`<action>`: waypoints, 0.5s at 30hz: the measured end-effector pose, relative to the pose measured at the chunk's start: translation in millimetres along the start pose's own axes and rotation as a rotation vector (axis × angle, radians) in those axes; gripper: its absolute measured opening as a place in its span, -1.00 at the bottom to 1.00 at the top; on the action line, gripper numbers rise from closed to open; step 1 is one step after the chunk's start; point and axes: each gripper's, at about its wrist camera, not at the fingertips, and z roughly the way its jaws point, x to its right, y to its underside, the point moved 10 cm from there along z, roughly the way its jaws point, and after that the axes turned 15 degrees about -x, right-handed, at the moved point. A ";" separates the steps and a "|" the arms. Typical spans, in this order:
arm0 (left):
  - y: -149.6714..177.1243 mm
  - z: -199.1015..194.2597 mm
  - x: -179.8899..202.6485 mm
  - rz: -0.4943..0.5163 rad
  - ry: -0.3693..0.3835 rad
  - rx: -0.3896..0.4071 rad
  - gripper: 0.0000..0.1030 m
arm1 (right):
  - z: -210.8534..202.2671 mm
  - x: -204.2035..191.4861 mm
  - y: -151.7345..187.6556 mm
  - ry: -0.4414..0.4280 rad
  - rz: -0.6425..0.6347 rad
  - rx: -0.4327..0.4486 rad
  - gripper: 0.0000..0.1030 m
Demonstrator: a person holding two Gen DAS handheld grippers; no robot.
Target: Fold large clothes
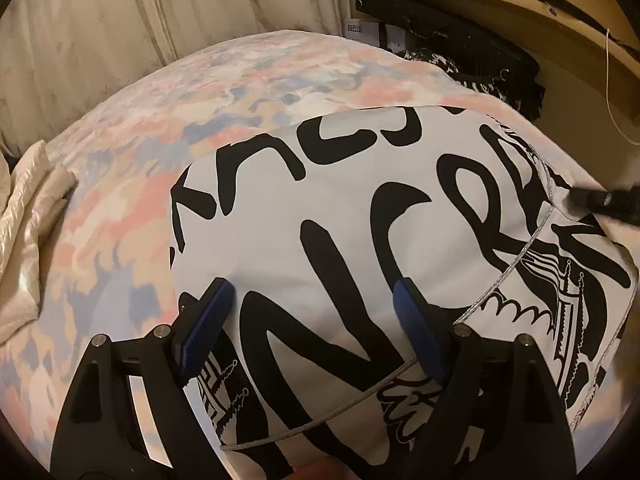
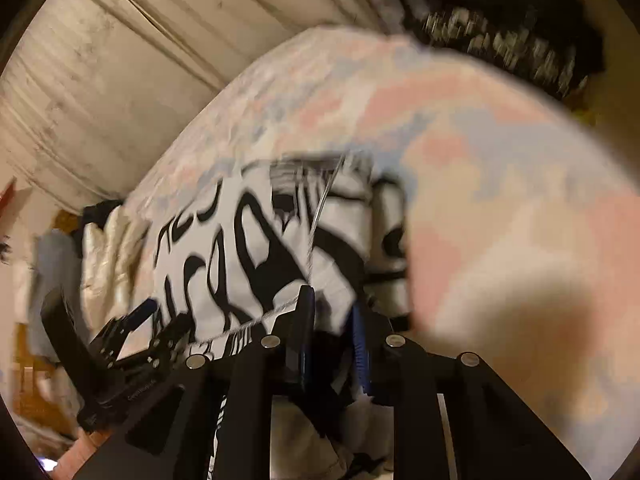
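On the bed: I see the white garment [image 1: 340,216] with black lettering, spread over the floral bedspread [image 1: 160,128].
Left gripper [image 1: 316,300]: spread wide above it, empty.
Right gripper [image 2: 332,320]: narrow, pinching the garment's edge.

Left wrist: I look steeply down, close over printed garment [image 1: 320,208] on bed [image 1: 160,128], facing curtain [image 1: 120,12] | Right wrist: equally close and steep, tilted, blurred | Shared: garment, bed, curtain; left gripper [image 2: 154,322] visible in right view.
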 end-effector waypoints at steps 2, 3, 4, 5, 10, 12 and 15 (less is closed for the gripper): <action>0.0 -3.5 -2.4 -0.003 0.005 -0.001 0.57 | -22.0 -9.4 -8.4 0.049 -0.030 0.072 -0.35; -1.2 -5.9 -3.6 -0.006 0.011 -0.002 0.57 | -32.3 -19.1 -14.2 0.049 -0.046 0.102 -0.33; -3.3 -9.3 -5.0 -0.015 0.027 0.001 0.56 | -39.5 -28.8 -17.9 0.040 -0.057 0.115 -0.33; -6.8 -14.7 -8.1 -0.041 0.042 0.014 0.56 | -42.8 -39.8 -22.9 0.022 -0.070 0.120 -0.33; -29.0 -31.8 -38.2 -0.167 -0.005 0.085 0.55 | -21.8 -100.7 -46.5 -0.006 -0.130 0.098 -0.33; -37.1 -23.3 -50.6 -0.207 -0.032 0.066 0.55 | 1.5 -119.1 -53.8 -0.015 -0.145 0.057 -0.33; -42.3 -1.7 -67.7 -0.248 -0.064 0.022 0.57 | 47.0 -126.5 -66.9 0.037 -0.167 -0.014 -0.33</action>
